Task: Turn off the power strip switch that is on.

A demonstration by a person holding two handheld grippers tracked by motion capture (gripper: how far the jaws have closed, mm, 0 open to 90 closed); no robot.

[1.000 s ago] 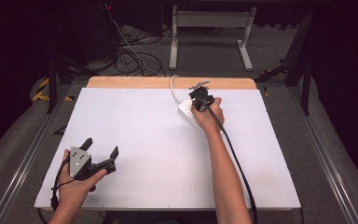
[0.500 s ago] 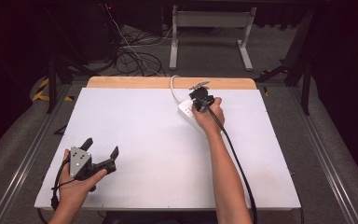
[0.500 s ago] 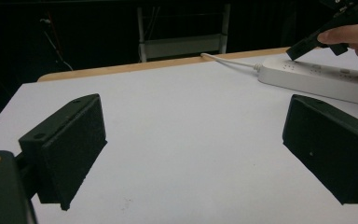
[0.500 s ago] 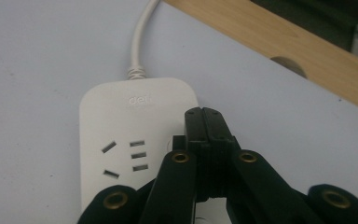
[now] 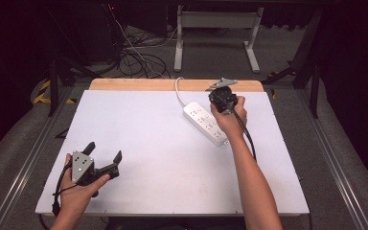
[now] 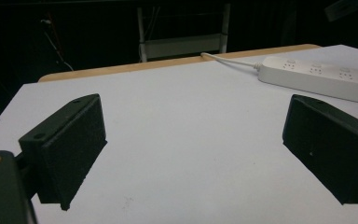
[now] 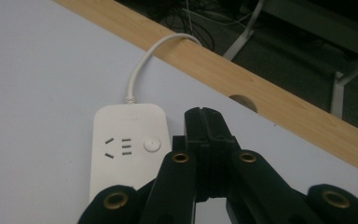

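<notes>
White table (image 5: 163,143), floor cables (image 5: 139,57)

No readable text anywhere I can see; the power strip (image 7: 126,149) looks blank, with no legible brand, label or numbers.

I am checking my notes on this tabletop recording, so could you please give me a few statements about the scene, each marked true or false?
1. The white plastic power strip lies on the white table top. True.
2. The right gripper has its black jaws spread wide. False: the jaws are shut together, with nothing between them.
3. The left gripper holds its jaws apart, gripping nothing. True.
4. The power strip's white cable runs toward the person over the near edge. False: it runs off over the far wooden edge.
5. The left gripper rests on the power strip. False: it is at the near left corner of the table, far from the strip.
</notes>
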